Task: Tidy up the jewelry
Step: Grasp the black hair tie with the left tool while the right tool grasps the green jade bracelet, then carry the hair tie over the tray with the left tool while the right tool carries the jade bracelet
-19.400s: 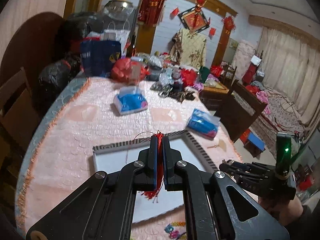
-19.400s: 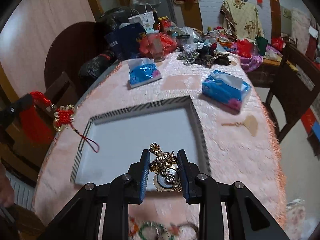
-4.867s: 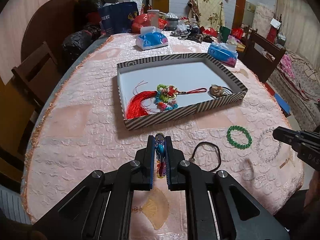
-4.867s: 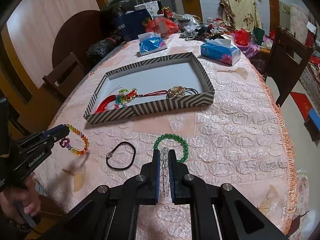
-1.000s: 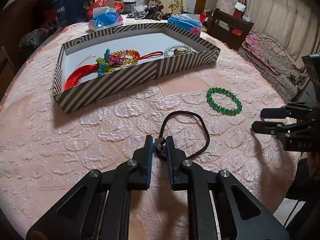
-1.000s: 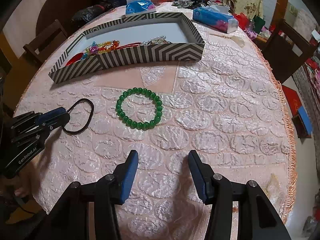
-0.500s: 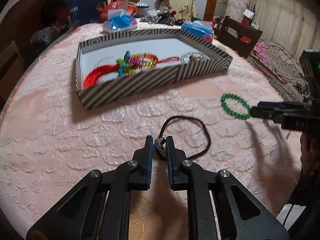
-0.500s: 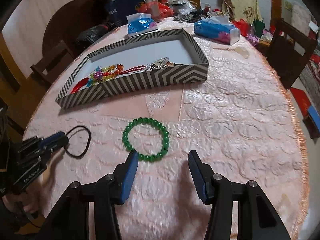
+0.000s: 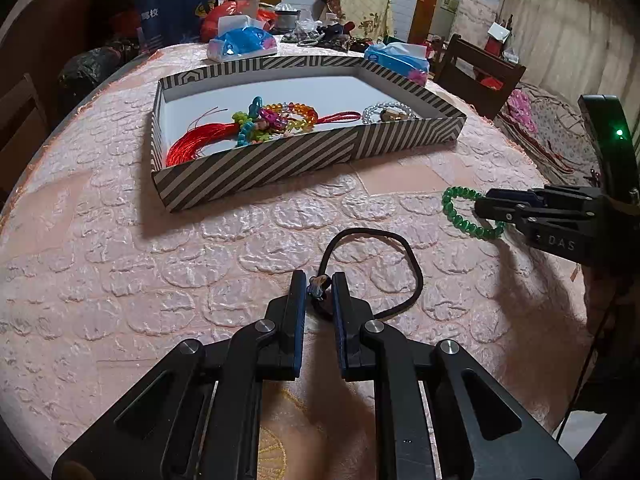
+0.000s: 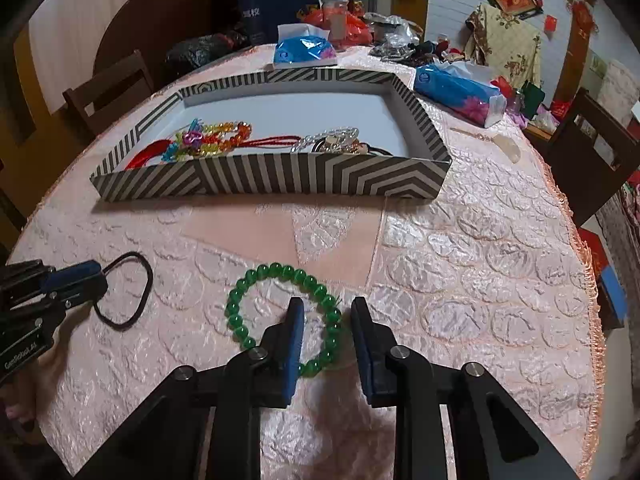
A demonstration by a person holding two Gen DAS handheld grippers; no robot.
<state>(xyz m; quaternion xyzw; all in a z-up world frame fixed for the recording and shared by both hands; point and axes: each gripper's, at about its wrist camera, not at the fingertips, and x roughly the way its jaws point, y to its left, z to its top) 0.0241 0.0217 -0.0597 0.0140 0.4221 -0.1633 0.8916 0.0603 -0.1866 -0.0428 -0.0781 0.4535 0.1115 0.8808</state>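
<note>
A green bead bracelet (image 10: 286, 312) and black cord loop (image 9: 374, 268) lie on pink cloth (image 10: 460, 280) near a black-and-white striped box (image 9: 304, 160).

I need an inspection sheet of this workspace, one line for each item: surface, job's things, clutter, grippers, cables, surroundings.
Surface: round table under a pink embossed tablecloth.
Job's things: striped tray holding a red tassel, a colourful bead bracelet and a clear bead bracelet; black cord bracelet and green bead bracelet lie on the cloth.
Clutter: two blue tissue packs, bags and jars at the far edge.
Grippers: left gripper shut on the black cord bracelet's clasp; right gripper open, straddling the green bracelet's beads.
Cables: nothing seen.
Surroundings: wooden chairs, red wall decorations, curtains.
</note>
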